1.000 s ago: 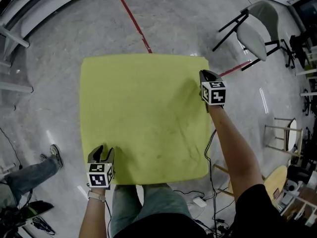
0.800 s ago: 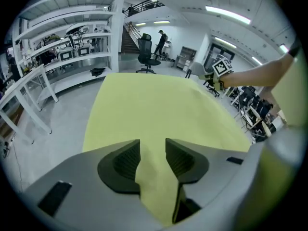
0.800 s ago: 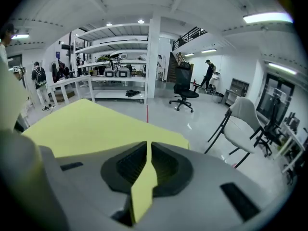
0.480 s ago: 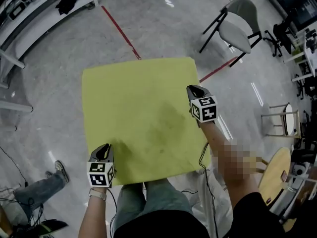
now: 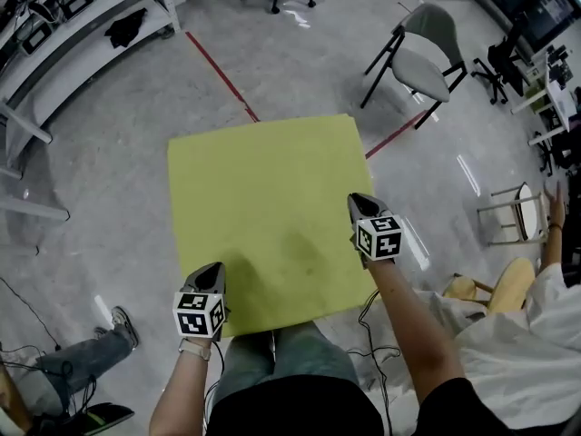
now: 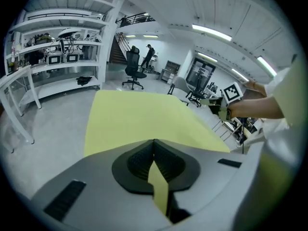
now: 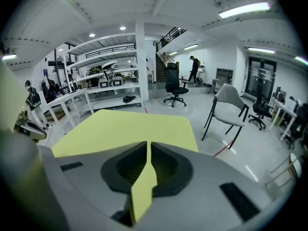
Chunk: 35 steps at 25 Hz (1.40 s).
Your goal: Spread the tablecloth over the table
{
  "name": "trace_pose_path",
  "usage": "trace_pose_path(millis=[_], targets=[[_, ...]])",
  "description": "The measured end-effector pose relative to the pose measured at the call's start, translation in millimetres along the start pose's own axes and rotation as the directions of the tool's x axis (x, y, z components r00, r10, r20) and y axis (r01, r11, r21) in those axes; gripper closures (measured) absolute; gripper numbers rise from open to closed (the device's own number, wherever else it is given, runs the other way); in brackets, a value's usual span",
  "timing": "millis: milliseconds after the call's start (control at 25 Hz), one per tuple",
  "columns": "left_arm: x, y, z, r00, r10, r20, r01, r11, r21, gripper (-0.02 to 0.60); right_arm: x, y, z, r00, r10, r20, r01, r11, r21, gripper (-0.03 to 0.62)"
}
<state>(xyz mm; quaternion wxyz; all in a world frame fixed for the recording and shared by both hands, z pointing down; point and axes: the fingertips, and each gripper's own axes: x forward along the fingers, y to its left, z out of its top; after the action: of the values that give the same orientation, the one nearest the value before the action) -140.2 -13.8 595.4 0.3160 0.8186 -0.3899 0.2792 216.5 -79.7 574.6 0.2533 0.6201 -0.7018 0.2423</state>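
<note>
The yellow-green tablecloth (image 5: pixel 263 203) lies flat over the table, seen from above in the head view. My left gripper (image 5: pixel 211 274) is at its near left corner. Its jaws have just been closing and now pinch a fold of the cloth (image 6: pixel 158 186) between the pads. My right gripper (image 5: pixel 359 203) is at the right edge near the front corner, shut on a strip of the cloth (image 7: pixel 142 186). In the left gripper view the cloth (image 6: pixel 144 114) stretches ahead of the left gripper (image 6: pixel 154 143). The right gripper (image 7: pixel 148 146) looks along the same sheet (image 7: pixel 130 124).
A grey chair (image 5: pixel 422 57) stands beyond the far right corner, and a red tape line (image 5: pixel 222 71) crosses the floor. White shelving (image 5: pixel 82 16) is at the far left and a small stool (image 5: pixel 504 212) at the right. A person's foot (image 5: pixel 123 325) shows at the lower left.
The left jaws, open a second ago, have closed on the near left corner and risen. The right gripper, shut on the cloth, has come back along the right edge toward me.
</note>
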Motion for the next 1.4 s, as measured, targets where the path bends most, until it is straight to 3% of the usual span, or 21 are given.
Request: trace_pose_path(millis=[200, 400, 720, 960, 1160, 1400], targets=[[-7, -8, 12, 0.998, -0.056, 0.028, 0.056, 0.998, 0.001, 0.568, -27, 31, -3, 1.0, -0.003, 0.008, 0.003, 1.0, 0.019, 0.559], [-19, -24, 20, 0.997, -0.057, 0.046, 0.057, 0.998, 0.006, 0.568, -56, 55, 0, 0.999, 0.004, 0.037, -0.006, 0.998, 0.057, 0.559], [-36, -68, 54, 0.984, -0.143, 0.11, 0.144, 0.99, 0.0, 0.568, -93, 80, 10, 0.996, 0.063, 0.066, -0.07, 0.99, 0.118, 0.559], [-52, -106, 109, 0.965, -0.176, 0.193, 0.154, 0.98, 0.123, 0.568, -109, 90, 31, 0.987, 0.116, 0.112, -0.124, 0.99, 0.071, 0.56], [-69, -136, 153, 0.938, -0.217, 0.271, 0.177, 0.97, 0.166, 0.568, -141, 87, 71, 0.966, 0.15, 0.21, -0.164, 0.985, 0.048, 0.563], [-95, -168, 196, 0.904, -0.259, 0.341, 0.189, 0.956, 0.227, 0.568, -187, 92, 132, 0.912, 0.213, 0.351, -0.222, 0.975, -0.016, 0.566]])
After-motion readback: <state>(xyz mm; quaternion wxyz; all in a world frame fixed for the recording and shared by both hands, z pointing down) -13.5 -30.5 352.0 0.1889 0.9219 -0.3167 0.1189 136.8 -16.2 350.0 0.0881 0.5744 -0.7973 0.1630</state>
